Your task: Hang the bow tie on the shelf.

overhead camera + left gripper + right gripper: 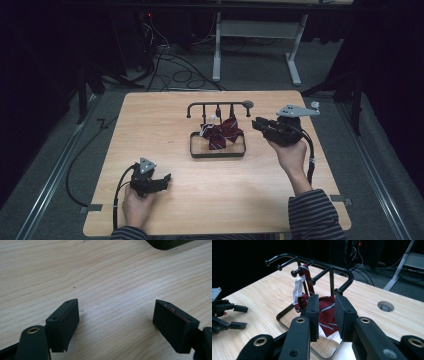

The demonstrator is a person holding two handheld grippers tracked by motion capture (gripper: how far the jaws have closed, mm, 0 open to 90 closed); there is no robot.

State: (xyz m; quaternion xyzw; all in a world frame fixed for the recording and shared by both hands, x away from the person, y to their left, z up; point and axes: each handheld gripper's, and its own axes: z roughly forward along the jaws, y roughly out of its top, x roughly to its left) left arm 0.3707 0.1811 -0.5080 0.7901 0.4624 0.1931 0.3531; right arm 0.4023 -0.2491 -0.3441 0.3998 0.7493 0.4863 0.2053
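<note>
- The right gripper has its fingers partly spread, empty, near the red bow tie mid-frame.
- The left gripper rests, fingers spread wide.
- Bumping the rack could tip it.

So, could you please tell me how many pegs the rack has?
5, in a row along the rack's top bar: left end peg, second peg, middle peg, fourth peg, right end peg. None seems hidden.

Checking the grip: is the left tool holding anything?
No, the left tool stands open over the bare table, nothing between its jaws.
</note>
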